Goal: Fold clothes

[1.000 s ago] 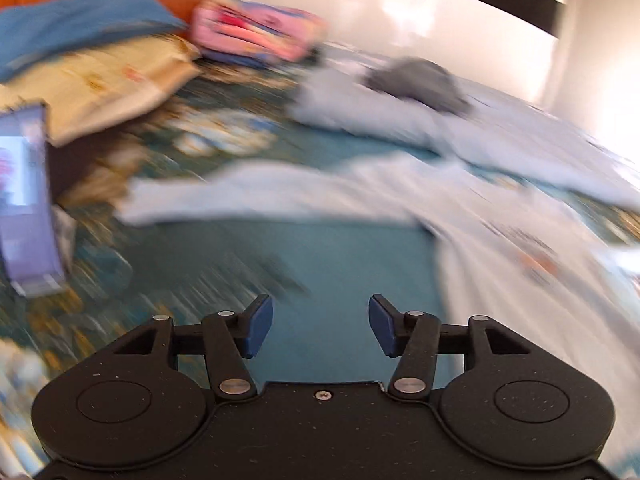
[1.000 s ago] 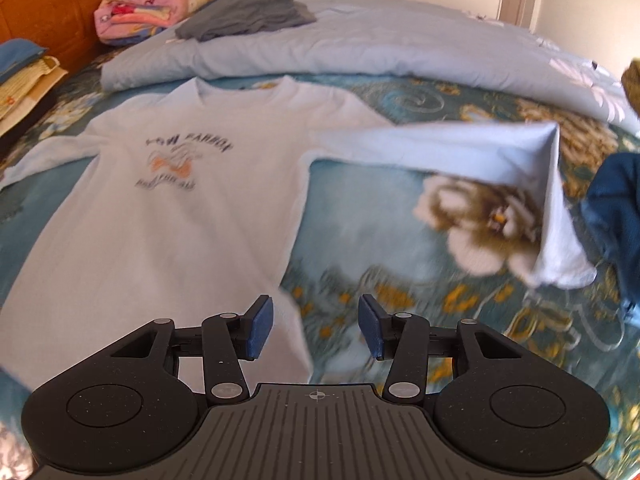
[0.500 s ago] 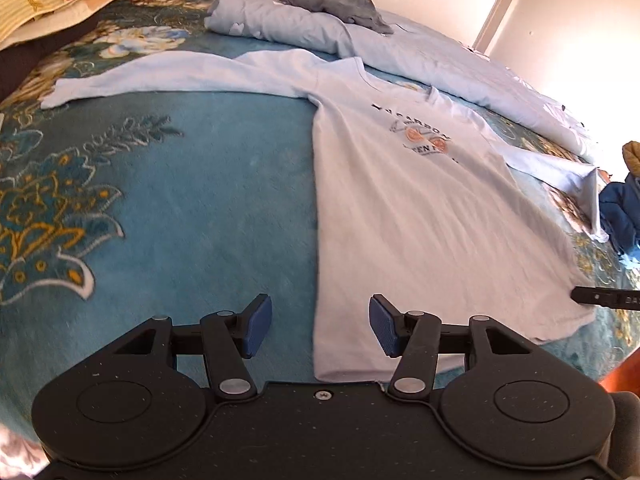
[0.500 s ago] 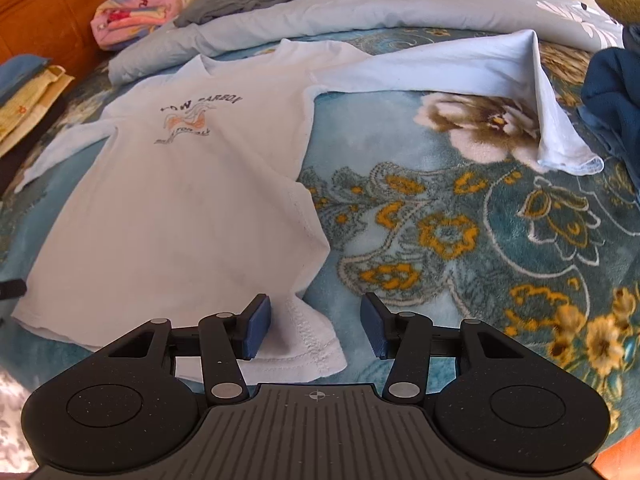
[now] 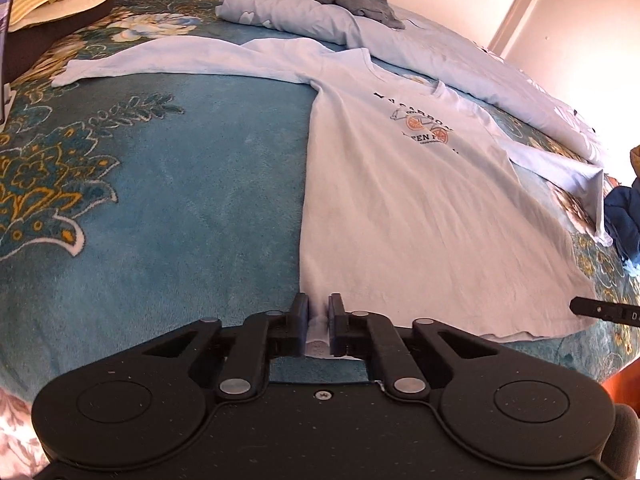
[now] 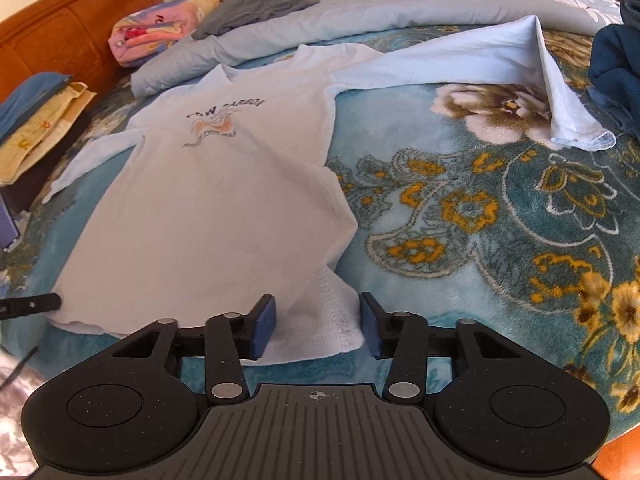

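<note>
A pale blue long-sleeved shirt (image 5: 400, 200) with a printed chest logo lies spread front-up on the teal floral blanket (image 5: 180, 200); it also shows in the right wrist view (image 6: 208, 216). My left gripper (image 5: 319, 322) is shut on the shirt's near left hem corner. My right gripper (image 6: 318, 326) is open, its fingers straddling the near right hem corner (image 6: 332, 332), which lies between them. The shirt's right sleeve (image 6: 540, 80) is bent back on itself. The left sleeve (image 5: 160, 60) lies stretched out.
A rolled light blue quilt (image 6: 360, 12) with a grey garment (image 6: 256, 4) on it lies behind the shirt. A pink folded blanket (image 6: 160, 32), yellow and blue pillows (image 6: 36, 120) and an orange headboard (image 6: 72, 28) are at the far left. Dark blue clothes (image 6: 616, 72) lie at right.
Both grippers moved down to the shirt's hem. My left gripper closed on the left hem corner. My right gripper stayed open and came around the right hem corner.
</note>
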{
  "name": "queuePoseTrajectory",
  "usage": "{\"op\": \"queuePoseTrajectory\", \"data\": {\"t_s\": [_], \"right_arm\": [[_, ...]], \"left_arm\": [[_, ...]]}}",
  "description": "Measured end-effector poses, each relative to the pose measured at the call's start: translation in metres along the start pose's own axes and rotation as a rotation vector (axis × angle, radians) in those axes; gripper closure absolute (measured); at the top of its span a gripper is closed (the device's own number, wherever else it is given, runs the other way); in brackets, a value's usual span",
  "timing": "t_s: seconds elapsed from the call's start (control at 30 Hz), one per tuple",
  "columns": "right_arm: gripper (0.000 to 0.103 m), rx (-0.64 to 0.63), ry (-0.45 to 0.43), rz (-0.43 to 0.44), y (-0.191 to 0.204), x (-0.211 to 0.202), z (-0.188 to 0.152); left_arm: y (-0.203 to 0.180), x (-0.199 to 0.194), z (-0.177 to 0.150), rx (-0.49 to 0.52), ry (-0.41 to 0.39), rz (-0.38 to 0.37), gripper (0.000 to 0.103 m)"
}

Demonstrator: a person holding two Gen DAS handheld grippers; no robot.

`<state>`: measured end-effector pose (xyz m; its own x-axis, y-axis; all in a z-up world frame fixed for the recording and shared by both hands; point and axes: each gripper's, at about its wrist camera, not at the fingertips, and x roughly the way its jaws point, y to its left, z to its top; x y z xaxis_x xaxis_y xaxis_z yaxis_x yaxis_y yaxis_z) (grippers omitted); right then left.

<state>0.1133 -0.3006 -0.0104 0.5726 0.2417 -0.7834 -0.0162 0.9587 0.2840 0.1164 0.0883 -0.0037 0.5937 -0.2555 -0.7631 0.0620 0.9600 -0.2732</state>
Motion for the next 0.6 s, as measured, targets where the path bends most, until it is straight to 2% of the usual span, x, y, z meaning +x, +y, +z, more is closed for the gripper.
{"op": "queuePoseTrajectory", "data": {"t_s": [0.07,0.17,0.37,0.6], "right_arm": [[0.088,0.016,0.000,0.017,-0.001,-0.001,-0.001],[0.096,0.027,-0.010,0.031,0.000,-0.003,-0.002],[0.098,-0.067,-0.011,0.026,0.015,-0.016,-0.005],[0.098,-0.100,0.038,0.007,0.019,-0.011,-0.016]], "left_arm": [[0.000,-0.004,-0.001,-0.013,-0.020,-0.001,0.103],[-0.003,-0.014,-0.003,-0.017,-0.059,0.006,0.103],[-0.011,-0.036,-0.009,0.031,-0.078,0.029,0.103],[-0.004,-0.028,-0.023,0.025,-0.032,0.057,0.103]]}}
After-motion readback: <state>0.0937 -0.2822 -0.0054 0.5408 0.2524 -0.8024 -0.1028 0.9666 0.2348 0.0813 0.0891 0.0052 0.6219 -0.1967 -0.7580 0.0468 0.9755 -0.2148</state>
